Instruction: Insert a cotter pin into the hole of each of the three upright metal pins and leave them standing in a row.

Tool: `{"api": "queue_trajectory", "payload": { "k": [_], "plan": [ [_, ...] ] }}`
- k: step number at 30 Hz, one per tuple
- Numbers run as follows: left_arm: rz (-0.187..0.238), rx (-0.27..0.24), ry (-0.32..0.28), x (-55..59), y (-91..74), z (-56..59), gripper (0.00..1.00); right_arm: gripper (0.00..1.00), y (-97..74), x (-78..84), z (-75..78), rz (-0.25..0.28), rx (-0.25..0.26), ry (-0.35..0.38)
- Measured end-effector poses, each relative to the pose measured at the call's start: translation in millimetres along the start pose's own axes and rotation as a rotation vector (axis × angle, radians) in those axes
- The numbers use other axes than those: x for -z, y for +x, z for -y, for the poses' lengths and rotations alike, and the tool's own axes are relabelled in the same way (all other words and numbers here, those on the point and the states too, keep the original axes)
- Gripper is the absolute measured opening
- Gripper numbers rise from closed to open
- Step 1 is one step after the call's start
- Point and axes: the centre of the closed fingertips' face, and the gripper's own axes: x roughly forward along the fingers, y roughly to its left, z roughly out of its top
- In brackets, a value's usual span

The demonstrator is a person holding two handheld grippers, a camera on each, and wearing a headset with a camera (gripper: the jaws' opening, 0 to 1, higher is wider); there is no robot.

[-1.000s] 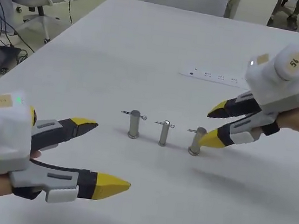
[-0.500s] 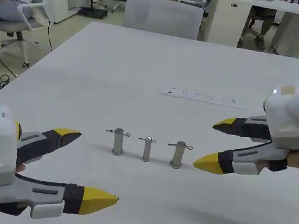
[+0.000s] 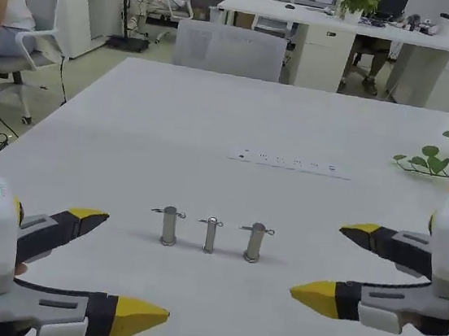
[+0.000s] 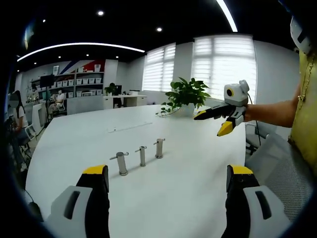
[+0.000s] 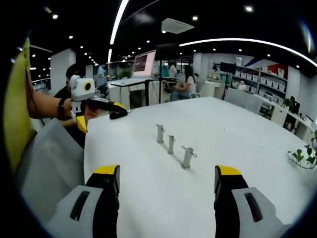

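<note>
Three upright metal pins stand in a row on the white table: the left pin (image 3: 170, 225), the middle pin (image 3: 210, 235) and the right pin (image 3: 254, 243), each with a thin cotter pin across its top. The same row appears in the left gripper view (image 4: 141, 155) and the right gripper view (image 5: 171, 144). My left gripper (image 3: 101, 268) hovers open at the near left, nothing between its yellow-tipped fingers. My right gripper (image 3: 340, 264) hangs open at the right, well clear of the right pin.
A white power strip (image 3: 289, 162) lies flat beyond the pins. A potted plant's leaves (image 3: 447, 154) reach in at the far right edge. Chairs, desks and seated people stand past the table's far side.
My right gripper has drawn back to the right, away from the right pin it was touching, and now hangs lower. The head camera has tilted up. The pins stand unchanged.
</note>
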Motion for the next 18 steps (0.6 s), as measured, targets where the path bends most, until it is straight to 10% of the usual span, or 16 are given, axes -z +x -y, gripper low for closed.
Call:
{"api": "queue_trajectory", "payload": {
  "k": [18],
  "plan": [
    [0.028, -0.039, -0.063, 9.6, -14.6, 4.8, 1.00, 0.84, -20.7, 29.1, -20.4, 0.038, 0.123, 0.113]
  ]
}}
